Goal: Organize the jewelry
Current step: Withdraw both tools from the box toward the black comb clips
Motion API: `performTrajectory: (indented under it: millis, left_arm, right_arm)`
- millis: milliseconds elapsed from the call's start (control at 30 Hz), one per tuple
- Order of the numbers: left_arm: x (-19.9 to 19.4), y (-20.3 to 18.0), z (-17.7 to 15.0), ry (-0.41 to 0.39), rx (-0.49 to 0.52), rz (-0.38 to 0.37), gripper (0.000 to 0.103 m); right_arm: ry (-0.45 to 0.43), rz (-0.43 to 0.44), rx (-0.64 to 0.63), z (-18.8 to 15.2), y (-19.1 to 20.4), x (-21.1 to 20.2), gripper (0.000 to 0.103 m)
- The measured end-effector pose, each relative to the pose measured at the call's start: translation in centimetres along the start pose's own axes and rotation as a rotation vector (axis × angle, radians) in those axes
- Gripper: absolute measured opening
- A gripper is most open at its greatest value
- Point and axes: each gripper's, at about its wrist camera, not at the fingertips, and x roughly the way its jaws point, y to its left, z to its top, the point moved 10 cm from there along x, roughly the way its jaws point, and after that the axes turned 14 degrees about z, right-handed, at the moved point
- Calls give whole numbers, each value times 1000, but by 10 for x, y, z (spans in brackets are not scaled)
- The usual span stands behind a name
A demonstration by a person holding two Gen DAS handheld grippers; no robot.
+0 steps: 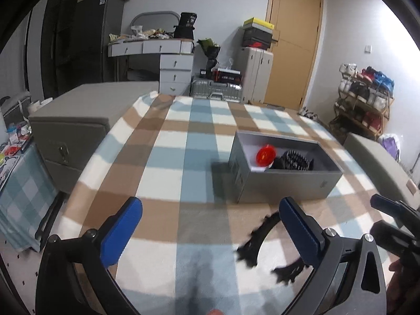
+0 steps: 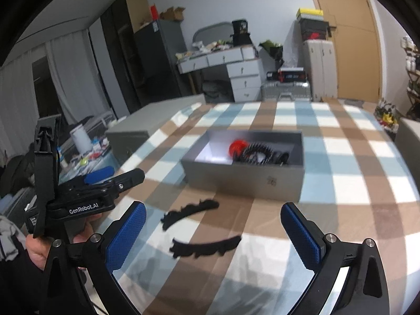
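A grey open box stands on the plaid blanket, right of the middle. Inside it lie a round red piece and a black spiky hair piece. A black toothed hairband lies on the blanket in front of the box. My left gripper is open and empty, its right finger just beside the hairband. My right gripper is open too, with the hairband lying below and between its fingers, untouched. A hand holds the left gripper at the right wrist view's left.
A grey storage chest stands along the blanket's left edge and another grey block at its right. Behind are a white desk with drawers, silver suitcases, a wooden door and a shoe rack.
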Motion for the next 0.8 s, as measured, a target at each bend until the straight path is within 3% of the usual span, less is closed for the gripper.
performTrajectory:
  millis: [333,800]
  left_arm:
    - [2,22,-22,57,-37,6,102]
    - [2,40,-34,92,-81,-15,102]
  right_arm:
    - [178,-21,10,-47,3,40,103]
    - [341,-82,-145,-60,8,73,102]
